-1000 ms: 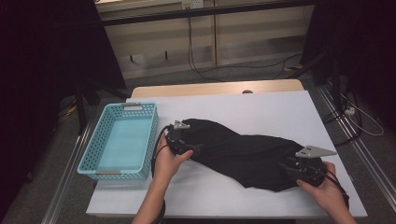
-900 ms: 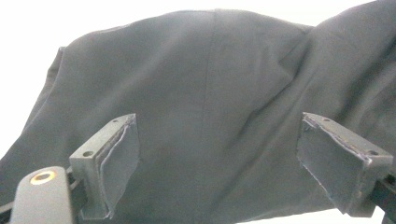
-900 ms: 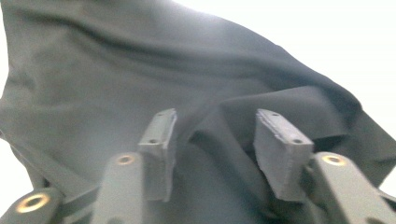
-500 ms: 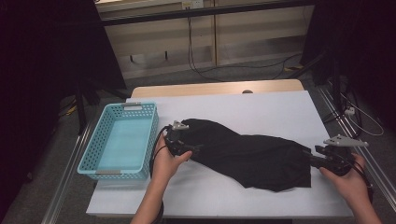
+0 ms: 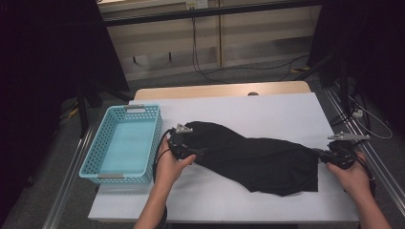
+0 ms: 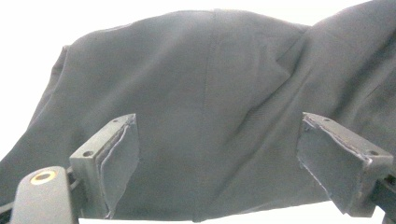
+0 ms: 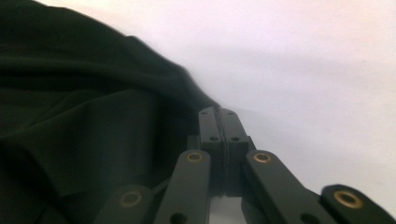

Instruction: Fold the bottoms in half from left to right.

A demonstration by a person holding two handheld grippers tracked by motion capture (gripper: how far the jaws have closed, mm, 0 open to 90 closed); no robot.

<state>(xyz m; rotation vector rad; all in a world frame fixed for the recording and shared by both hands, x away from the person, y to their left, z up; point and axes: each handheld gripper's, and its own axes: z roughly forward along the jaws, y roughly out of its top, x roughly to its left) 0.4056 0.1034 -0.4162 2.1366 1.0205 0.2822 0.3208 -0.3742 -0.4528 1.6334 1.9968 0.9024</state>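
Observation:
A black cloth [image 5: 258, 157] lies stretched across the white table [image 5: 267, 114]. My left gripper [image 5: 198, 151] rests at the cloth's left end. In the left gripper view it [image 6: 219, 120] is open wide, with the cloth [image 6: 210, 70] spread beyond and between its jaws. My right gripper [image 5: 324, 153] sits at the cloth's right corner near the table's right edge. In the right gripper view its jaws [image 7: 218, 112] are pressed together on the edge of the cloth [image 7: 84, 116], which runs up to their tips.
An empty light-blue basket [image 5: 112, 176] stands on the table's left side, close to my left hand. Bare white tabletop lies behind and in front of the cloth. Cables trail on the floor beyond the table.
My right gripper has moved to the right, drawing the cloth's right end out flatter and squarer. The left gripper has stayed in place.

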